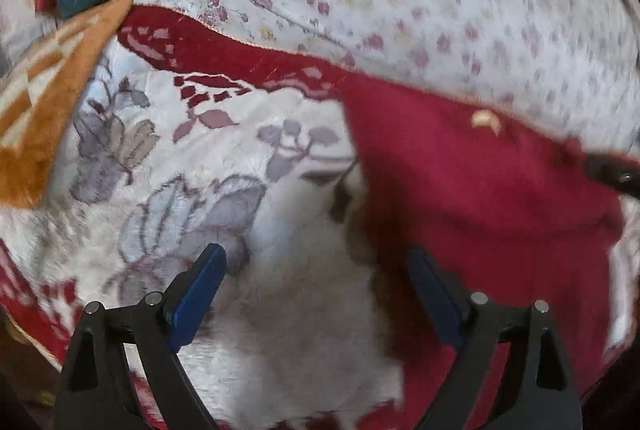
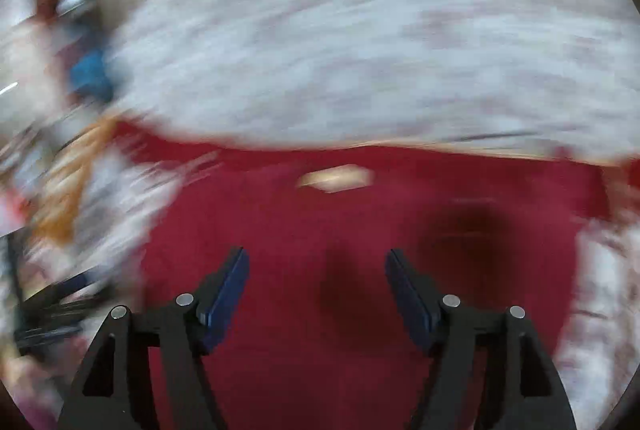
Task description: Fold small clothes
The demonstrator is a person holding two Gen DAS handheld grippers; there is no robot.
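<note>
A plush floral blanket is lying under everything; the red garment is lying unfolded, so I'm judging folding barely begun, my left gripper and right gripper both hovering jaws apart, empty.

I am holding my left gripper with its jaws spread wide, the two blue fingers angling outward from the black linkages at the bottom of the left wrist view and gripping nothing between them. I am holding my right gripper parted as well, its blue fingers set a little closer together than the left pair and nothing caught between them. A dark part of my right gripper is showing at the right edge of the left wrist view, so I am keeping the two near each other.
</note>
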